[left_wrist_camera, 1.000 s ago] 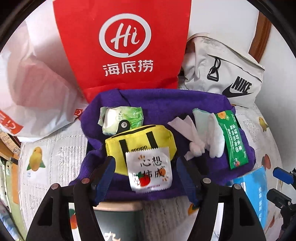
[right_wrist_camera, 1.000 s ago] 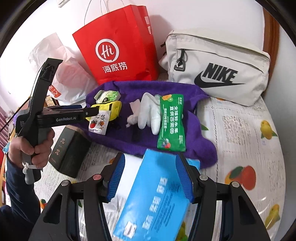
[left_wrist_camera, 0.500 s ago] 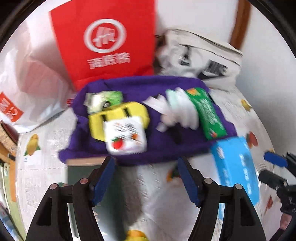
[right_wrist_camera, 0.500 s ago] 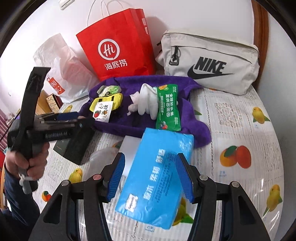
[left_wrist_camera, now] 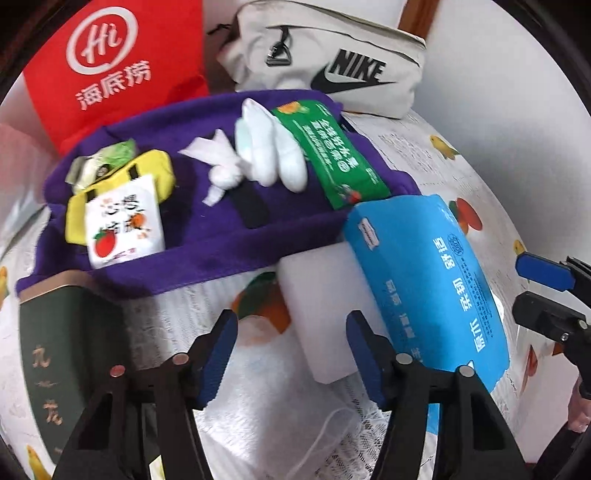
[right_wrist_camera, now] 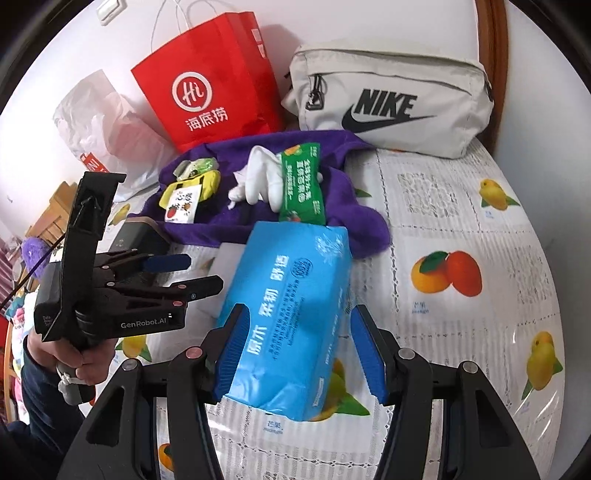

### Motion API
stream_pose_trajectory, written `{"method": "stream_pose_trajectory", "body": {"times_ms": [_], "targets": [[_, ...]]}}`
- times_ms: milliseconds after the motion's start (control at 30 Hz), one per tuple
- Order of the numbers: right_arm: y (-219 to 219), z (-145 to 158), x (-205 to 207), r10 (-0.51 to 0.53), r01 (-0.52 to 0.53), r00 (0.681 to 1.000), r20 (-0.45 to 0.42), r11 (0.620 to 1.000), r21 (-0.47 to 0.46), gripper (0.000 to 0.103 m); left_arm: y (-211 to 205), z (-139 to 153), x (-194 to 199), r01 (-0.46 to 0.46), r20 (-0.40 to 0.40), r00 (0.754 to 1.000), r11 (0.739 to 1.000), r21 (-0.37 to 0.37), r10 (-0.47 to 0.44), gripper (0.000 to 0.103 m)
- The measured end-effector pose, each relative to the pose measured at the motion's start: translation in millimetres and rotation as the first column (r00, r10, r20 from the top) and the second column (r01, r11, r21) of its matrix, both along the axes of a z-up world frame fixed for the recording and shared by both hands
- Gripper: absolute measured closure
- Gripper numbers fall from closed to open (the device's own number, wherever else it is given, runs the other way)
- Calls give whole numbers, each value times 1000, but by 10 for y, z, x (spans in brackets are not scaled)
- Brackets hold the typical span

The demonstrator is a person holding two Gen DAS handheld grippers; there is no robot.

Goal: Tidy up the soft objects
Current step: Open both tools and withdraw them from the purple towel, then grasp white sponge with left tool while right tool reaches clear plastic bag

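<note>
Now right gripper (right_wrist_camera: 301,349) spread, straddling blue tissue pack (right_wrist_camera: 291,306); left gripper (left_wrist_camera: 290,354) spread (empty).

Wall (right_wrist_camera: 369,22): plain white, evenly lit.
Table (right_wrist_camera: 461,206): fruit-print cloth under clear plastic.
Wooden frame (right_wrist_camera: 496,66): brown, curved, against wall.

Glossy plastic wraps the blue tissue pack (right_wrist_camera: 291,310); the purple towel (left_wrist_camera: 207,240) is fuzzy cloth; the tablecloth (right_wrist_camera: 480,229) looks shiny.

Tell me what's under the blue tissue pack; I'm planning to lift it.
A white block pokes out from beneath the blue tissue pack, resting on the fruit-print tablecloth. How far it extends underneath is hidden.
</note>
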State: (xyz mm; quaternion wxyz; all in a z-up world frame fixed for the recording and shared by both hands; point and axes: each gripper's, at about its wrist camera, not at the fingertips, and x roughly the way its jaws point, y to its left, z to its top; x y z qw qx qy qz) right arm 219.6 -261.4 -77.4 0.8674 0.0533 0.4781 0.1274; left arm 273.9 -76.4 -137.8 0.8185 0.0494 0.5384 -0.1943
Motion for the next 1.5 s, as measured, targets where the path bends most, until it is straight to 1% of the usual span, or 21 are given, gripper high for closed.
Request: {"method": "stream_pose_trajectory", "body": {"times_ms": [33, 100, 200, 233, 267, 300, 433, 600, 800, 1067, 1267, 1500], "targets": [[-8, -16, 5, 0, 0, 1000, -5, 1000, 1, 46, -15, -19, 11, 7, -3, 1000, 1000, -4, -7, 48], [-23, -48, 24, -2, 2, 1000, -12, 1000, 1, 46, -17, -37, 29, 19, -10, 1000, 999, -27, -19, 55], [-35, -69, 35, -4, 4, 1000, -18, 1000, 3, 46, -11, -37, 41, 38, -20, 999, 998, -55, -39, 62], [-36, -75, 43, -4, 4, 1000, -20, 1000, 2, 46, -6, -37, 44, 43, -26, 999, 997, -68, -45, 66], [-38, -82, 48, -4, 4, 1000, -21, 1000, 1, 46, -1, -39, 44, 50, -33, 998, 995, -87, -53, 75], [-39, -86, 56, -5, 5, 1000, -21, 1000, 2, 46, -5, -42, 42, 58, -42, 997, 992, -110, -63, 78], [-25, -112, 77, -4, 4, 1000, -30, 1000, 3, 46, -40, -31, 15, 70, -23, 997, 993, -92, -73, 79], [19, -81, 53, 6, -6, 1000, -25, 1000, -4, 46, 34, 26, 7, 50, -17, 999, 993, -108, -52, 88], [114, -6, -21, 28, -28, 1000, -4, 1000, -7, 46, 164, 161, -78, 26, 8, 1000, 992, -121, -25, 93], [242, 93, -173, 53, -53, 998, 18, 999, -9, 46, 313, 389, -264, 5, 58, 998, 990, -140, 4, 93], [466, 121, -337, 112, -112, 993, 30, 994, -11, 46, 513, 513, -430, -40, 89, 995, 990, -133, 52, 93], [809, 23, -538, 201, -200, 979, 26, 979, -23, 46, 818, 602, -811, -109, 104, 987, 985, -136, 123, 93]]}}
